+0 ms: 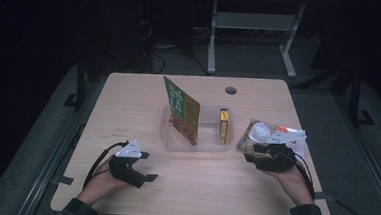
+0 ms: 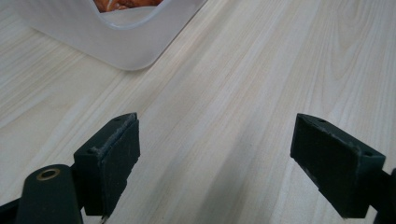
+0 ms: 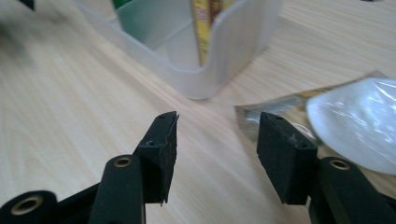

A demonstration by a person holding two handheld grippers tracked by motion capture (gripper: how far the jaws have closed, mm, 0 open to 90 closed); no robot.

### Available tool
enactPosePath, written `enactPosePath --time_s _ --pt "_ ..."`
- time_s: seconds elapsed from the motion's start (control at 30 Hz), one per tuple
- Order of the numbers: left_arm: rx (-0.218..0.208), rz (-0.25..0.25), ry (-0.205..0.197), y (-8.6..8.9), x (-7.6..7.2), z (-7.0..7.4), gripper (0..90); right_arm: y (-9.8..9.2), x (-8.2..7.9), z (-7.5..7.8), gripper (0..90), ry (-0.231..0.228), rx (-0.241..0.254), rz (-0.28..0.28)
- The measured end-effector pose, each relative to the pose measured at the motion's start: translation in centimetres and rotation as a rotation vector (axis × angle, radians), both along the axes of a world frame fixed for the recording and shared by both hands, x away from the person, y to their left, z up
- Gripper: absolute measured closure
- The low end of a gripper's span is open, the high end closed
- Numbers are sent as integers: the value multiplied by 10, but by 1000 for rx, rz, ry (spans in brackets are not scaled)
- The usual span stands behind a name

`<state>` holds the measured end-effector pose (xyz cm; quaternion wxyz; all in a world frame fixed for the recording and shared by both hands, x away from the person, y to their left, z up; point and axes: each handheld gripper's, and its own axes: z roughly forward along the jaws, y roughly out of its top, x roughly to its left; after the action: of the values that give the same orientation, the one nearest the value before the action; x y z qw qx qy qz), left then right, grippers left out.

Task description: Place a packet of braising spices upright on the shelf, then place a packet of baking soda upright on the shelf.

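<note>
A clear plastic bin point(image 1: 176, 142) stands mid-table. A green and orange packet point(image 1: 183, 109) leans upright in it, with a slim yellow box point(image 1: 223, 125) at its right end. To the right of the bin a crinkly snack packet point(image 1: 269, 133) with a clear bulge lies on the table. My right gripper point(image 1: 261, 149) sits at that packet's near edge. In the right gripper view its jaws point(image 3: 217, 140) stand open over bare wood, and the packet point(image 3: 355, 116) lies just past the right jaw. My left gripper point(image 1: 152, 166) rests low at the front left, its jaws point(image 2: 215, 158) wide open and empty.
The bin's rounded corner point(image 2: 126, 44) lies ahead of the left gripper, and another corner point(image 3: 219, 60) lies ahead of the right one. A round cable hole point(image 1: 230, 90) is at the table's back edge. Bare wood spreads left of the bin and along the front.
</note>
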<state>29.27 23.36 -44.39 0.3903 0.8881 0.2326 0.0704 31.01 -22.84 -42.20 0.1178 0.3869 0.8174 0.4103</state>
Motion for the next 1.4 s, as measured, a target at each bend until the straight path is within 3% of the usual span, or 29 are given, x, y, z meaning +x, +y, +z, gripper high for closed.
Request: enactPosePath --time_s 0.13,0.27,0.33,0.37,0.4,0.43,0.47,0.57,0.8,0.9,0.97,1.2,1.4 --pt "-1 -1 -2 0 0 0 154 -8 5 -1 483 -7 -9 -45" --pt "1 1 0 0 1 -1 155 -17 16 -2 550 -9 -26 -111" --pt "2 3 5 -1 1 -1 155 -22 24 -4 623 -8 -22 -143" --pt "5 -2 3 -1 1 -1 155 -25 32 -5 706 -4 -33 -171" --pt "5 -2 3 -1 1 -1 155 -25 32 -5 706 -4 -33 -171" --pt "5 -4 1 -2 1 -1 155 -28 39 -7 785 -5 -34 -186" --pt "5 -4 1 -2 1 -1 155 -28 39 -7 785 -5 -34 -186" --pt "7 -3 6 -3 0 -2 155 -29 54 -7 894 -2 -38 -207" --pt "14 -6 9 -3 1 -2 155 -12 78 -16 895 1 -90 -200" --pt "11 -3 11 -3 1 -2 156 -3 86 -22 896 3 -177 -228" --pt "9 -3 9 -2 0 -2 156 -1 90 -24 899 -1 -187 -233" --pt "10 -3 9 -2 0 -2 157 -4 84 -24 900 11 -215 -168" --pt "15 -6 7 -1 1 -1 157 -4 72 -22 900 33 -207 -97"
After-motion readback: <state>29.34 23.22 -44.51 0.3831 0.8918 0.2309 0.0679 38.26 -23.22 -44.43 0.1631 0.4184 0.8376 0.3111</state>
